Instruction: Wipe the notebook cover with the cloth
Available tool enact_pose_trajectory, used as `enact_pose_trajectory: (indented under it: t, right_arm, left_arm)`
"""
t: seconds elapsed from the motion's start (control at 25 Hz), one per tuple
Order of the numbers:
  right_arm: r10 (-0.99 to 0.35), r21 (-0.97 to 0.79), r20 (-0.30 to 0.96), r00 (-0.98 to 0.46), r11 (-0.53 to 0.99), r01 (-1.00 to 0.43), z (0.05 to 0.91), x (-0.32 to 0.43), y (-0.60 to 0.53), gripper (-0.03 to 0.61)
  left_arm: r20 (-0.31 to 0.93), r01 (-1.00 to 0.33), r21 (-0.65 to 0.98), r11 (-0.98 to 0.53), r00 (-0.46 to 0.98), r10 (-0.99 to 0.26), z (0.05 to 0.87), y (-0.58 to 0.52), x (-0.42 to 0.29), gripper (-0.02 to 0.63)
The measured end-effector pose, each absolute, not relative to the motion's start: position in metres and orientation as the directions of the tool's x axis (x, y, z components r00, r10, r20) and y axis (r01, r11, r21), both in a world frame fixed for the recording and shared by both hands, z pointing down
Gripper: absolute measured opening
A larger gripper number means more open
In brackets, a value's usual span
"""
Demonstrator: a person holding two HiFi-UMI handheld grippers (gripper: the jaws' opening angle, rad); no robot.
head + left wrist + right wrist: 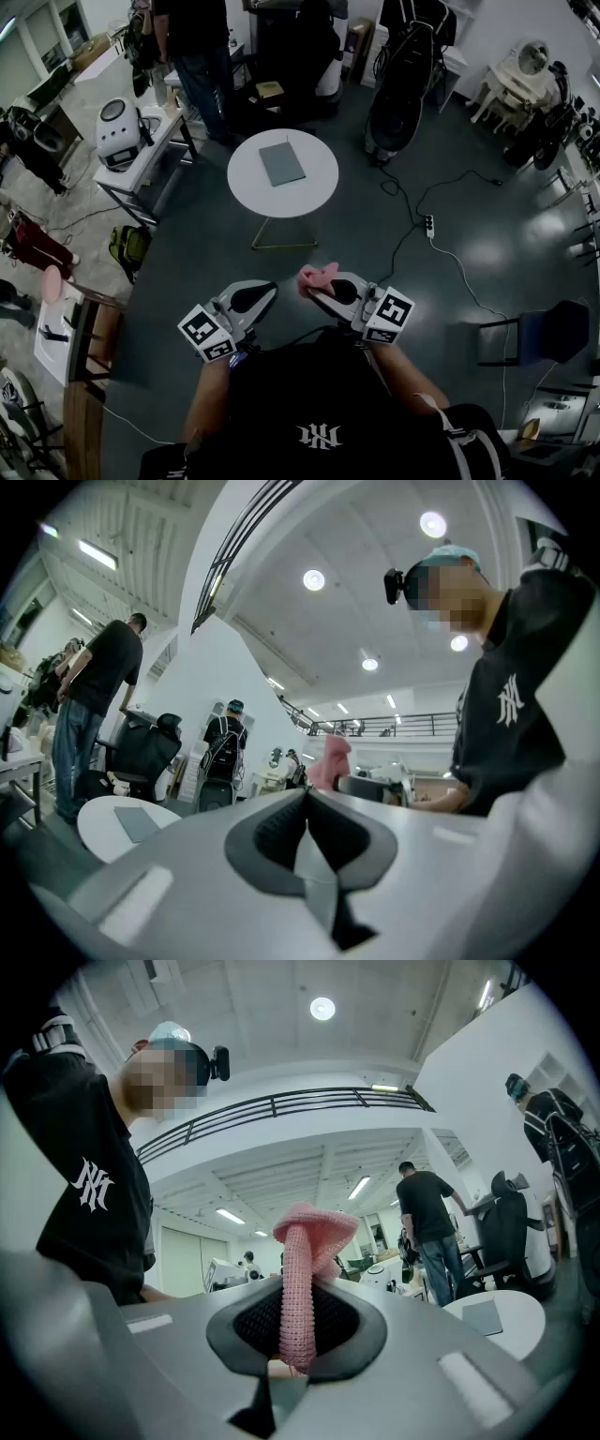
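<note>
Left of the round table (323, 192), a bench (150, 159) is being taken up by a white domed machine (120, 131), and a person in dark clothes (192, 47) is seen standing just behind that bench, farther from the camera than the table. On the table itself, near its middle, the grey notebook (282, 163) is being left lying flat, cover up, with nothing touching it; it is also being shown on the table from both gripper views (138, 823) (488, 1316).

On the near side of the table and well apart from it, the left gripper (266, 292) is being held up with its jaws clenched together on nothing, the dark pads being pressed against each other (306, 794). Just to its right, equally far from the table, the right gripper (317, 287) is being carried with its jaws clamped on the pink cloth (305, 1241), whose folded end is being pushed up above the pads (317, 276).

Right of the table, a black pushchair (403, 84) is being parked, and a power strip (428, 225) with its cable is being left on the floor.
</note>
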State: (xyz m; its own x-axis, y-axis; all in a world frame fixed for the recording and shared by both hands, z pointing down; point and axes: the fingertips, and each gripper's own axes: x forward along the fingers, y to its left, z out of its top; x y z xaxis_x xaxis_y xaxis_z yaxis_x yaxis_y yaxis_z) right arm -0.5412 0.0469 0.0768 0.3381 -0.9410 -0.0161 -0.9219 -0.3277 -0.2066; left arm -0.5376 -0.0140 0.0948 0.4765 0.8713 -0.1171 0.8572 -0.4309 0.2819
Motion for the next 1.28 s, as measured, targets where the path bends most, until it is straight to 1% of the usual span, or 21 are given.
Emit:
enact_pose_trajectory:
  t: [0.2,0.4,0.64,0.92,1.28]
  right_arm:
    - [-0.941,-0.210,-0.007,0.339,-0.330,-0.920,0.076,-0.545,0.027,0.029]
    - [-0.939,-0.201,0.008,0.343,-0.337,-0.920,0.078,-0.540,0.015,0.030]
    - [-0.928,-0.226,-0.021,0.372,-0.358,-0.906,0.077,-0.534,0.021,0.031]
    - [-0.940,-0.226,-0.039,0.340,-0.323,-0.919,0.068,-0.521,0.009,0.031]
    - [-0.936,-0.240,-0.043,0.349,-0.329,-0.913,0.065,-0.506,0.011,0.031]
  left_arm:
    - [-0.086,0.849,0.316,-0.423,0.470,0.879,0.102,-0.030,-0.549,0.003]
    - [-0.091,0.843,0.330,-0.425,0.477,0.874,0.106,-0.043,-0.546,0.003]
    - [-0.095,0.830,0.327,-0.452,0.505,0.858,0.106,-0.050,-0.541,0.003]
    - [-0.082,0.825,0.328,-0.460,0.510,0.856,0.108,-0.054,-0.539,0.003]
    - [-0.092,0.832,0.346,-0.433,0.489,0.867,0.099,-0.049,-0.533,0.003]
